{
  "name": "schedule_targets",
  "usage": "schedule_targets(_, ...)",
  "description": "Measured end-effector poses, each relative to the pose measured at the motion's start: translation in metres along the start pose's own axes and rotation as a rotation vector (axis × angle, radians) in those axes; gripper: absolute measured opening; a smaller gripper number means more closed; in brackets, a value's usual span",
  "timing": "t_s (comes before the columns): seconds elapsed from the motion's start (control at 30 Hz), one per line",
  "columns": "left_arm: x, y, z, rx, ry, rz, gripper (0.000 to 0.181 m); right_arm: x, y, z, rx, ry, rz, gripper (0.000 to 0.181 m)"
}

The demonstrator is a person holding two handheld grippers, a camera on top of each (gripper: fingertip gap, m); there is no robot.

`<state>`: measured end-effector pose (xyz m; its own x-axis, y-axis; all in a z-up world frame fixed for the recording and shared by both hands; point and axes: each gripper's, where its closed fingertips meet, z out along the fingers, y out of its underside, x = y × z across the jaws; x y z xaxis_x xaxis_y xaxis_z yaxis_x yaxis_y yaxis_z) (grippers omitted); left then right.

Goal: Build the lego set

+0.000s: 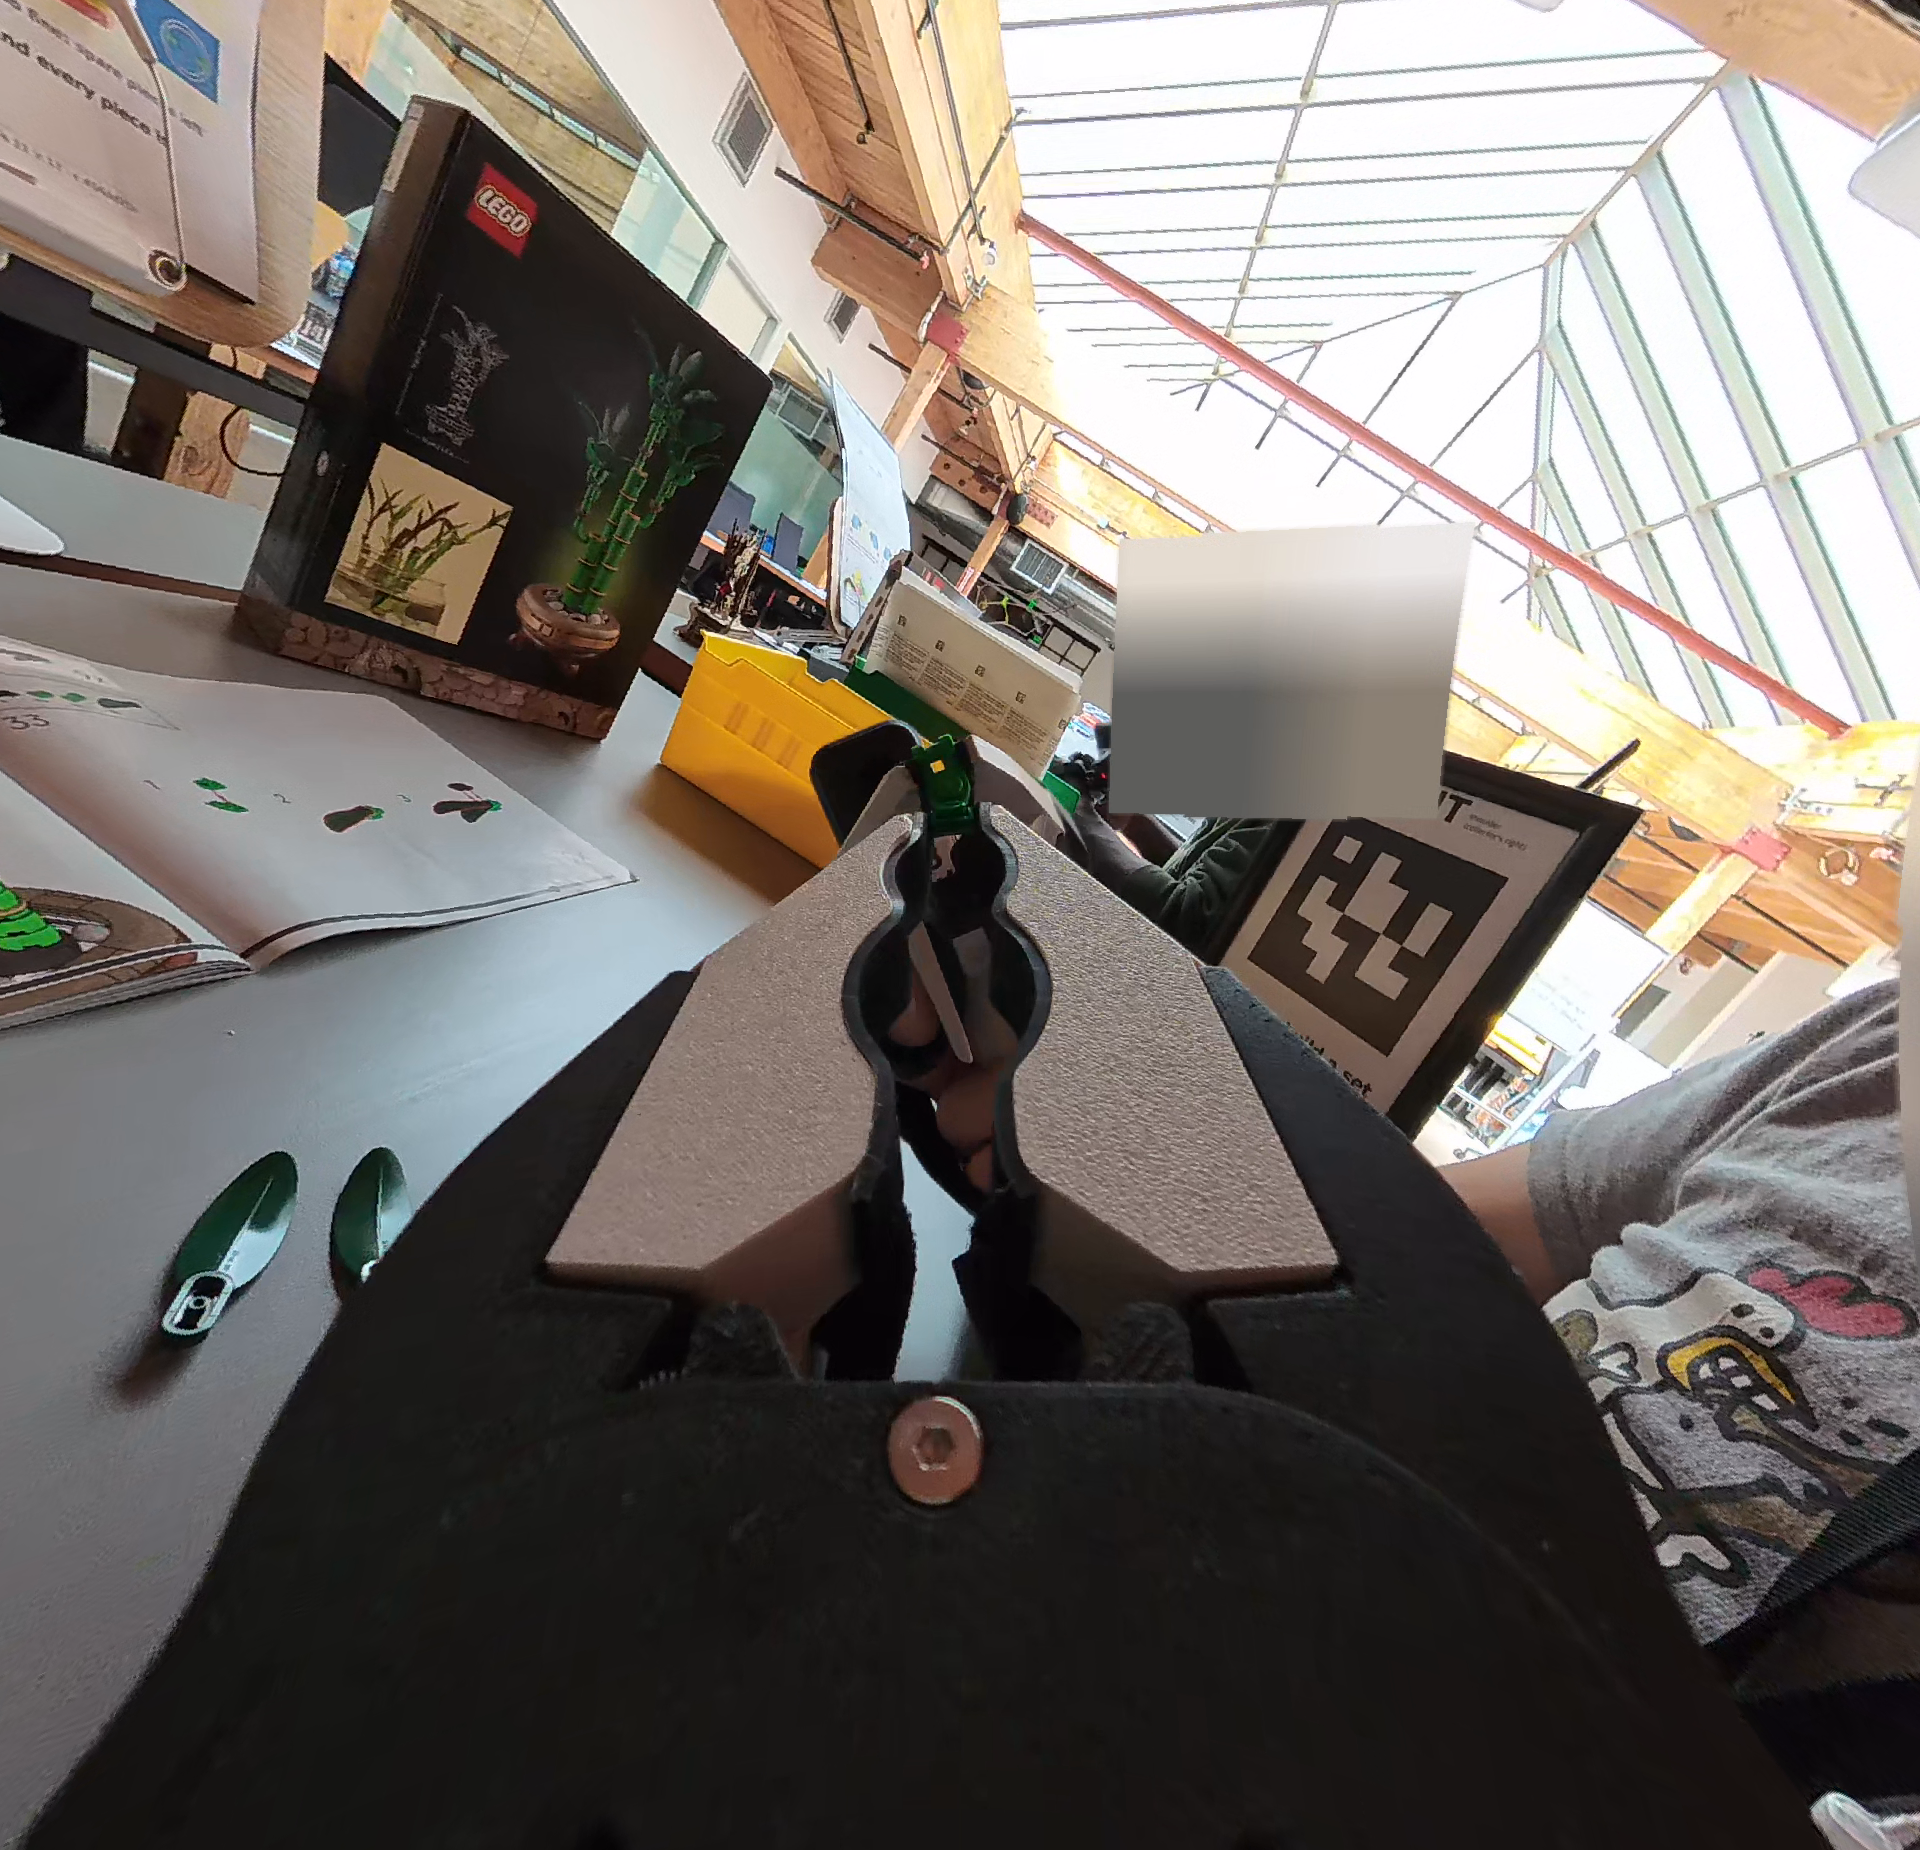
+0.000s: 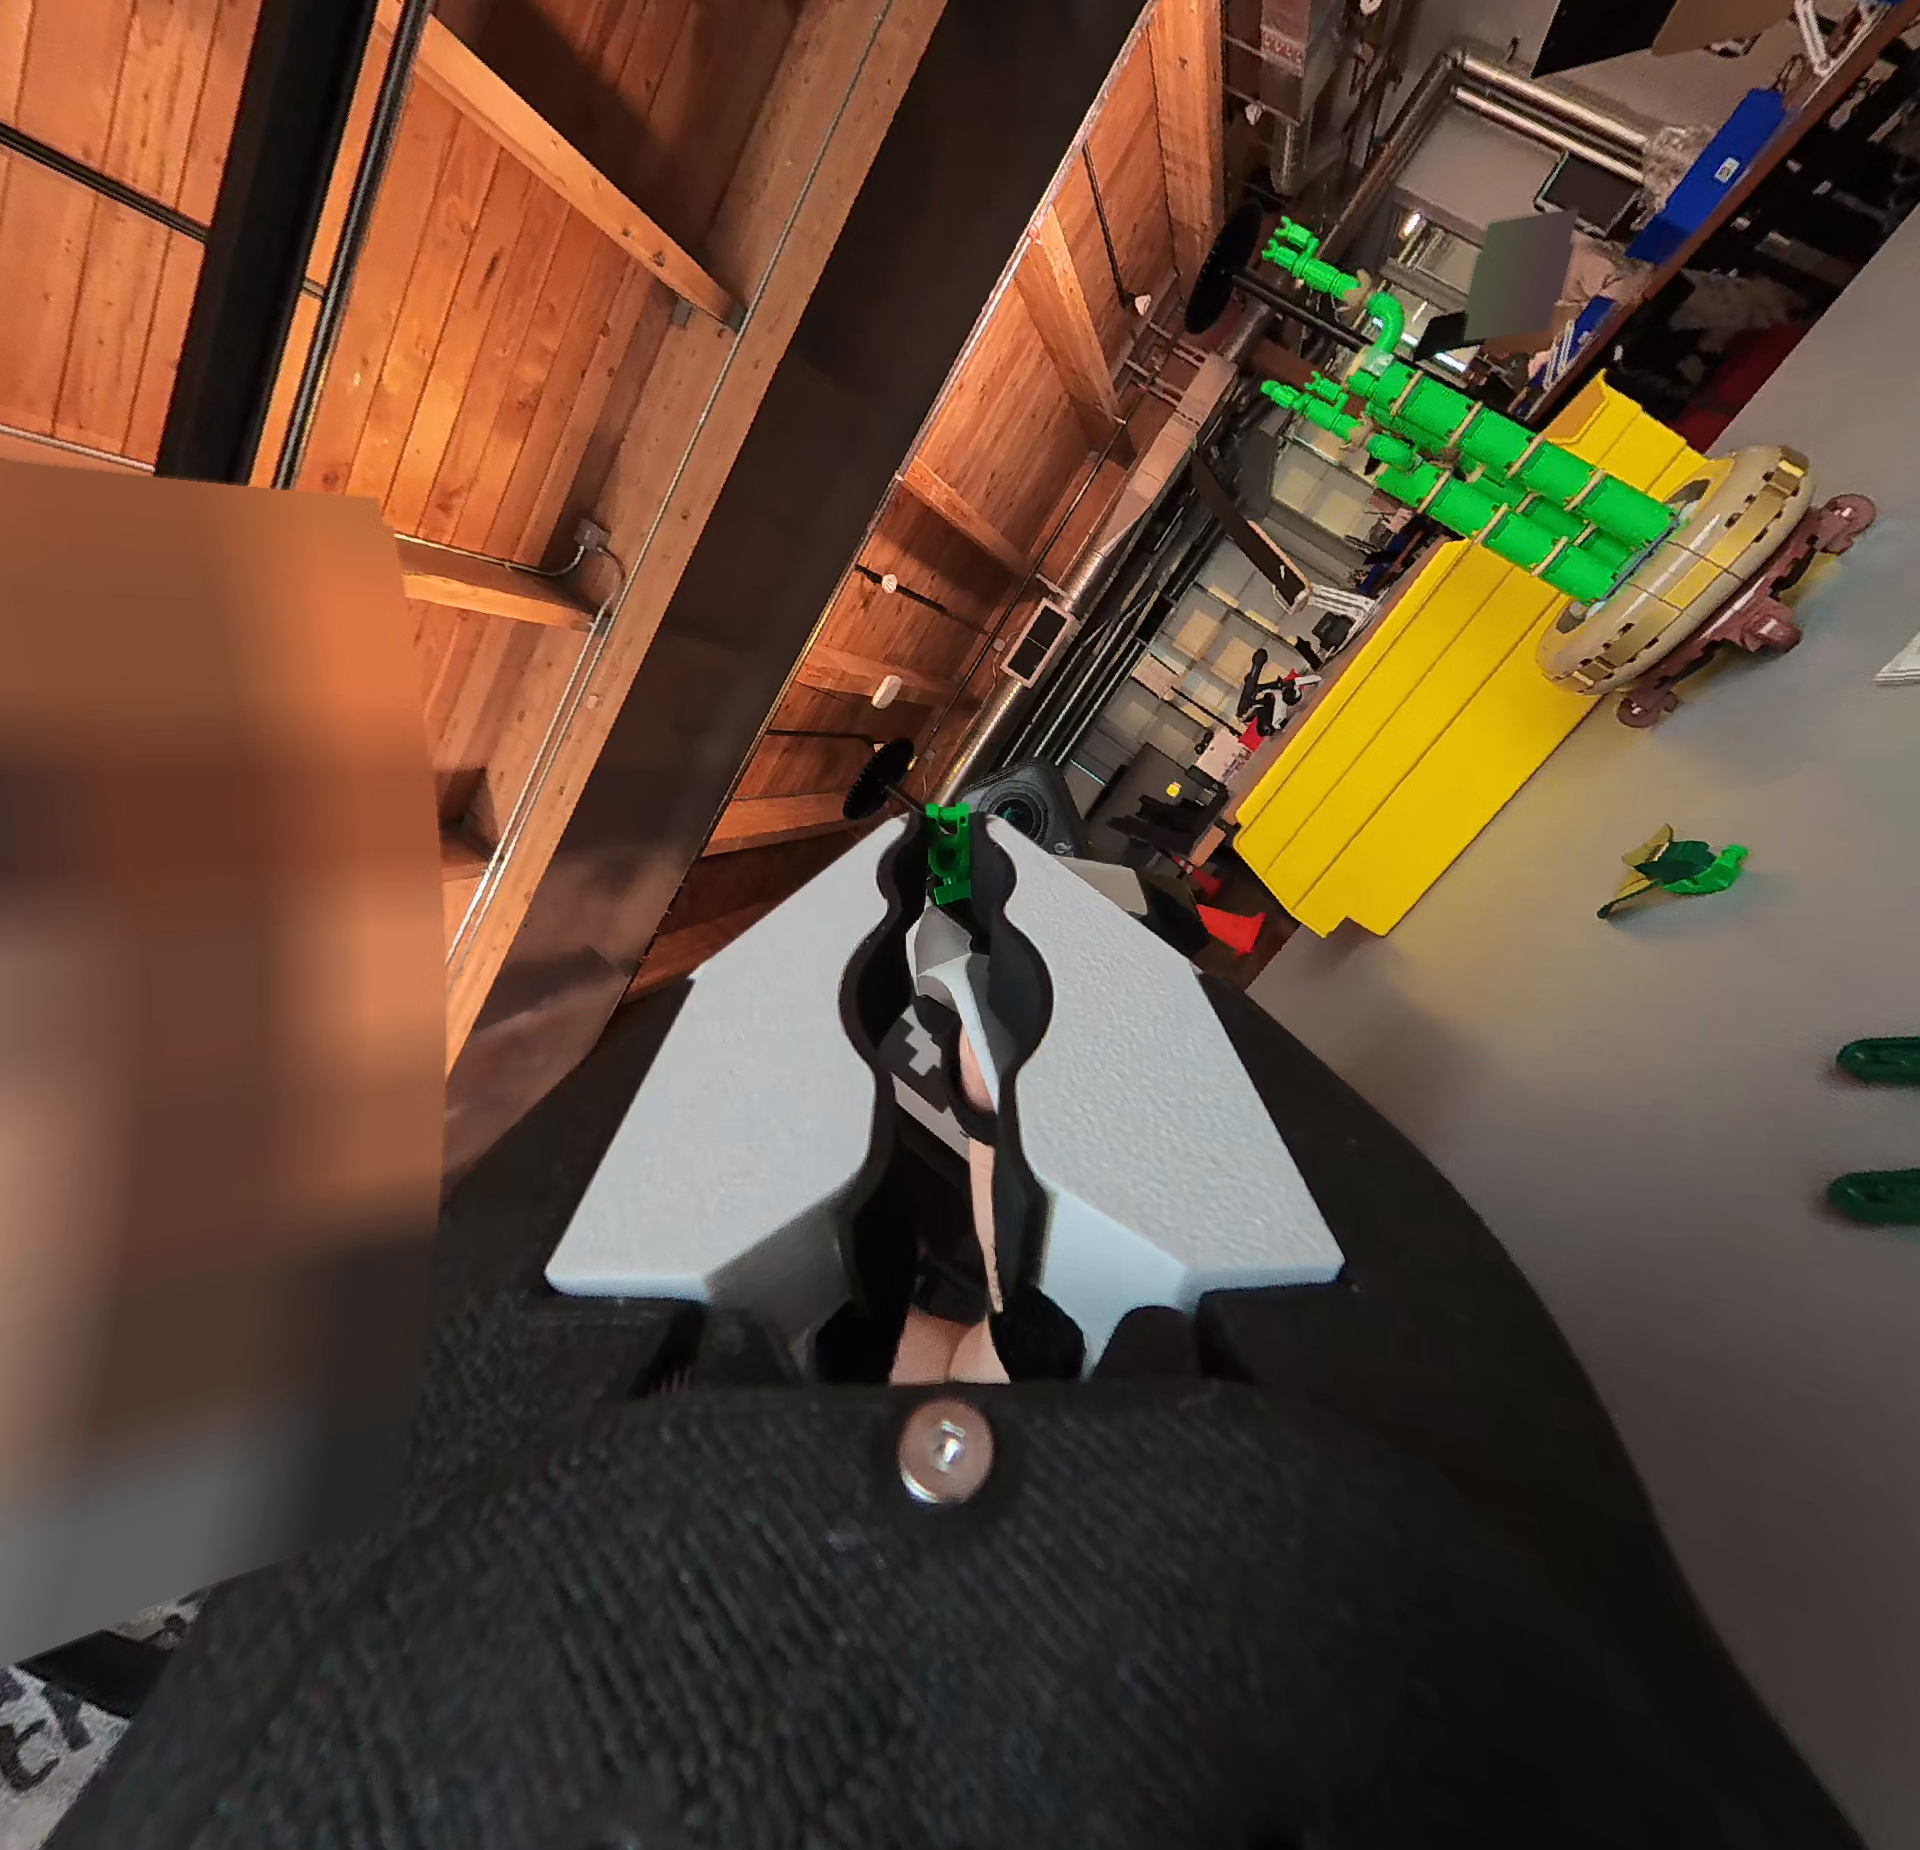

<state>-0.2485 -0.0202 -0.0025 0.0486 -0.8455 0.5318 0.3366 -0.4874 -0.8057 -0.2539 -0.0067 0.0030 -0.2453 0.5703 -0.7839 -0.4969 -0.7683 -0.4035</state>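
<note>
My left gripper (image 1: pixel 943 826) is shut on a small green lego piece (image 1: pixel 941 784) at its fingertips, held up above the table. My right gripper (image 2: pixel 945 826) is shut on a small bright green piece (image 2: pixel 948 853). The two grippers meet tip to tip; each view shows the other gripper's camera just behind the piece. I cannot tell whether it is one piece or two joined ones. The green bamboo model (image 2: pixel 1507 481) stands in its tan pot (image 2: pixel 1704 564) far off in the right wrist view. Two dark green leaf pieces (image 1: pixel 234 1241) lie on the table.
An open instruction booklet (image 1: pixel 312 824) and the black set box (image 1: pixel 499 429) sit at the left. A yellow bin (image 1: pixel 764 746) stands behind the grippers. A framed marker sign (image 1: pixel 1382 959) stands on the right. A small green leaf assembly (image 2: pixel 1683 870) lies on the grey table (image 2: pixel 1558 1125). A person's grey shirt (image 1: pixel 1714 1281) is close on the right. The green bamboo model (image 2: pixel 1507 481) is about 30 cm from both grippers' fingertips.
</note>
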Motion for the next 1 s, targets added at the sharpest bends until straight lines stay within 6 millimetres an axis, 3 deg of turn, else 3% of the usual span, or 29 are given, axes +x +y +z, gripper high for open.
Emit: schedule_targets(1.0,0.0003,-0.0039,-0.0049,0.030,0.004,-0.016,0.005,-0.0006,0.0045,-0.0056,-0.035,0.025,-0.070,0.006)
